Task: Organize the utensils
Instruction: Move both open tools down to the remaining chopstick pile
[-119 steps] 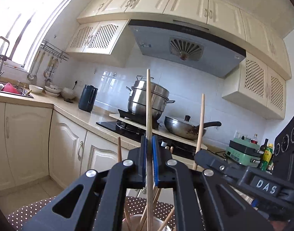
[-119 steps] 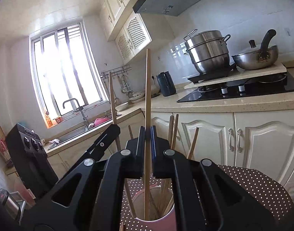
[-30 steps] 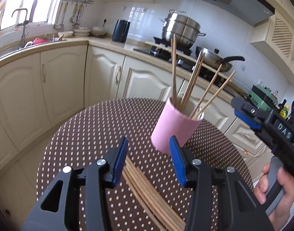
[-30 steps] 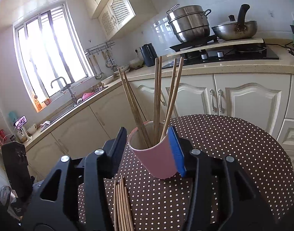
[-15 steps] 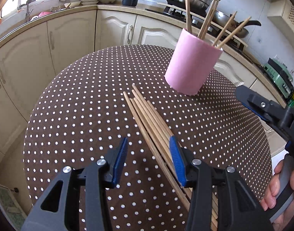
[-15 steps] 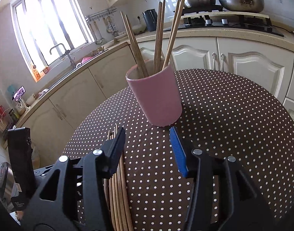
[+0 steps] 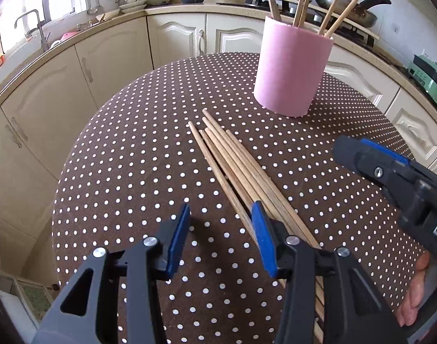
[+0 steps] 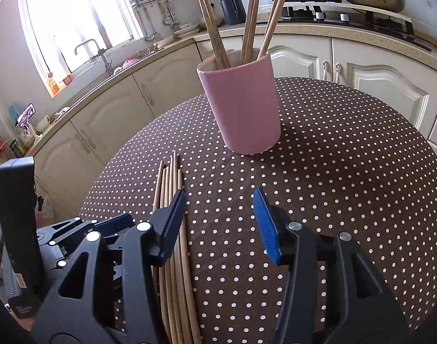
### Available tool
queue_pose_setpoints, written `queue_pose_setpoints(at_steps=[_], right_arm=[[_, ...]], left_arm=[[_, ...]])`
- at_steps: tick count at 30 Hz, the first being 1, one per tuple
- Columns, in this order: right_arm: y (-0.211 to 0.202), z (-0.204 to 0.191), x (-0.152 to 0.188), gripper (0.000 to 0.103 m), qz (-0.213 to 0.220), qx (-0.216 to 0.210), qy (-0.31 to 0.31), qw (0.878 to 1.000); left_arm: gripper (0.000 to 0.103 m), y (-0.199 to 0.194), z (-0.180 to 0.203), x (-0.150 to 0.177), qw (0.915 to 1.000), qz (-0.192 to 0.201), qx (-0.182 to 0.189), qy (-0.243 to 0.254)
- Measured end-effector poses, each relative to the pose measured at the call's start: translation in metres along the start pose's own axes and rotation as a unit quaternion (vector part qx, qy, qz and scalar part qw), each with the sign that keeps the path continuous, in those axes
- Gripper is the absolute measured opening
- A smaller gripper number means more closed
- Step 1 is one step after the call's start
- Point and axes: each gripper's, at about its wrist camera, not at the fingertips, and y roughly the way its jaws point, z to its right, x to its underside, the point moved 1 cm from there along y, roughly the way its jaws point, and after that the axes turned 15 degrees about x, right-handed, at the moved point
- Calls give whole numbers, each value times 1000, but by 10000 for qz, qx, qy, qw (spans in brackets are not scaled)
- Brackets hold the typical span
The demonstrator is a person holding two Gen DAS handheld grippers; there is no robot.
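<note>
only at the left view's edge (lower right), a hand (image 7: 416, 295); both grippers' jaws apart, empty.

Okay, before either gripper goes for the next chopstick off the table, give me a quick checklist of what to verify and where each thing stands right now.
1. Left gripper empty, jaws apart: ok.
2. Right gripper empty, jaws apart: ok.
3. Loose chopsticks lie flat in one bundle on the polka-dot tablecloth: ok.
4. Left gripper centred over a single chopstick: not ok; the bundle sits under its right finger, not between the jaws.
5. Right gripper centred over a chopstick: not ok; the bundle runs under its left finger.
6. Pink cup upright, with room among the chopsticks standing in it: ok.
</note>
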Motion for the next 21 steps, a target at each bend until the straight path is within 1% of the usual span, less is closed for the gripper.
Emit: queue_pose_setpoints(at_steps=[2,6,8,11,14,15,16,19,21], right_arm=[[-1,-1,2,50,-35,11,6,10000],[1,-1,4,50,-137,39,-50,9999],[2,-2,5,50,-182,36,-129,9997],[5,-10,6,50,-320,32,-327,9989],[9,-20,6,51,-439,81,-651,9969],[12,-22,5,51,-498,118,-747,9959],[14,-24,5,51,-547,124,-795,9953],[21,-30,6,51,-721,112,-961,9927],[25,-33,6,51,-798,118,-1080,9909]], left_arm=[[45,-1,1,-1,10000,-79,-14,27],[44,-3,-7,1,9998,-123,125,-35],[43,-2,-7,0,9996,-206,119,120],[43,-1,-7,-2,9994,-266,135,169],[41,5,0,-5,9987,-328,-64,385],[37,5,1,-6,9987,-322,-18,386],[35,5,1,-6,9987,-321,4,390],[18,5,-3,-9,9987,-309,23,407],[14,4,-9,-11,9987,-317,97,391]])
